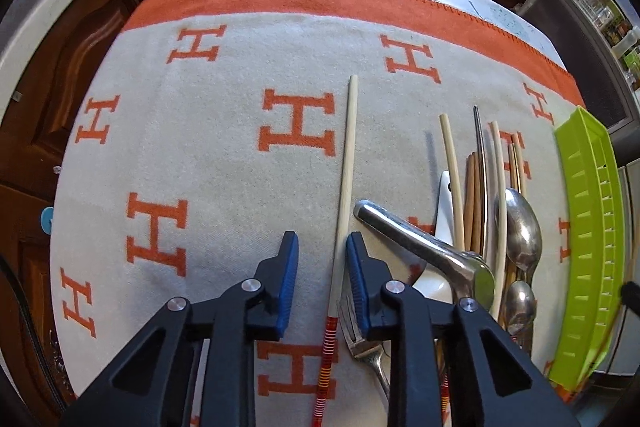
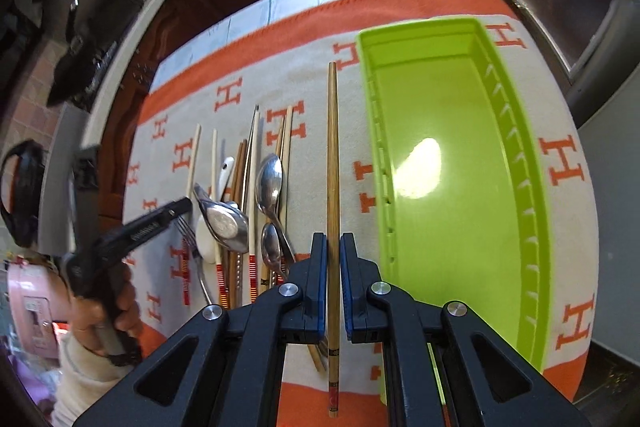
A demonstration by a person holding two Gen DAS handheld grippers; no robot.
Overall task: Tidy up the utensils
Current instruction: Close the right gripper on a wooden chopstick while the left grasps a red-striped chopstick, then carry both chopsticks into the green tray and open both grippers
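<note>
A pale chopstick (image 1: 347,155) with a red-striped end lies on the cloth between the fingers of my left gripper (image 1: 322,245). It is close to the right pad, and a gap shows at the left pad, so the gripper is open. To its right lies a pile: a fork (image 1: 356,331), a steel soup spoon (image 1: 420,243), a white ceramic spoon (image 1: 444,203), steel spoons (image 1: 520,223) and several chopsticks. My right gripper (image 2: 332,243) is shut on a brown wooden chopstick (image 2: 332,147), held above the cloth left of the green tray (image 2: 532,187). The tray has nothing in it.
A beige cloth (image 1: 200,155) with orange H letters and an orange border covers the table. Dark wooden cabinets stand beyond its far edge. In the right wrist view a hand (image 2: 120,307) holds the left gripper (image 2: 184,205) at the pile's left side. A pink object (image 2: 28,303) sits lower left.
</note>
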